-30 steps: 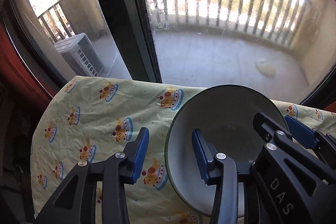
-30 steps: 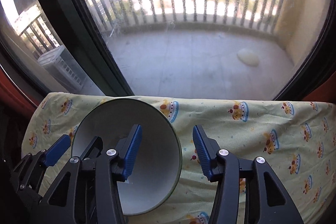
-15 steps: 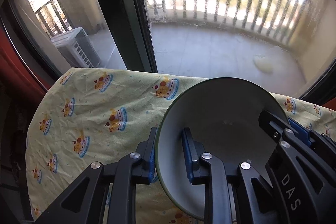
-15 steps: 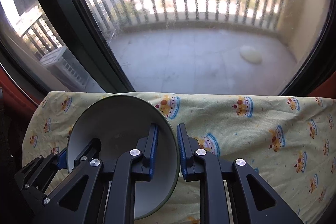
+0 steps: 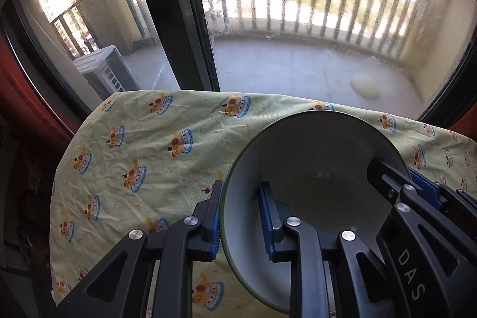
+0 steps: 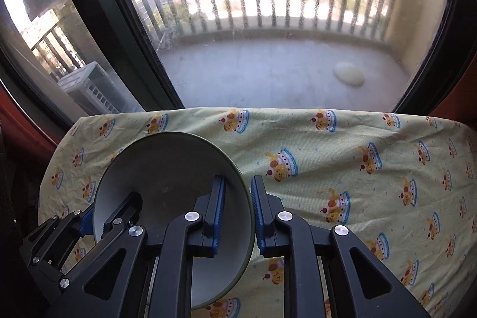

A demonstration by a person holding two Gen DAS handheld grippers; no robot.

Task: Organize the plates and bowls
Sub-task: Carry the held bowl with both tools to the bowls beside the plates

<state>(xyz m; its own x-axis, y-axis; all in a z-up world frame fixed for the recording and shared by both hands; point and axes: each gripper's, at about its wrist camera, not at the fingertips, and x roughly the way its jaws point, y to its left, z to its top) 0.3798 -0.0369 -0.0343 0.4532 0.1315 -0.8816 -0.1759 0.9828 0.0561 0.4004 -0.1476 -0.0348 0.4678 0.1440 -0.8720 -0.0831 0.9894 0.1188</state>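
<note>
Both grippers, open before, are now pinching the bowl: left gripper squeezing its left rim, right gripper its right rim, near the tablecloth's left edge by the window.

Both hand-held grippers on bowl rim

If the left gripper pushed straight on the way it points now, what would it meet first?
Probably the yellow tablecloth just ahead; the left gripper is already clamped on the bowl rim. Depth is unclear.

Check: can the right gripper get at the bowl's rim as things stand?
Yes, apparently: the right gripper is already shut on the bowl rim, opposite the left gripper, also clamped.
</note>
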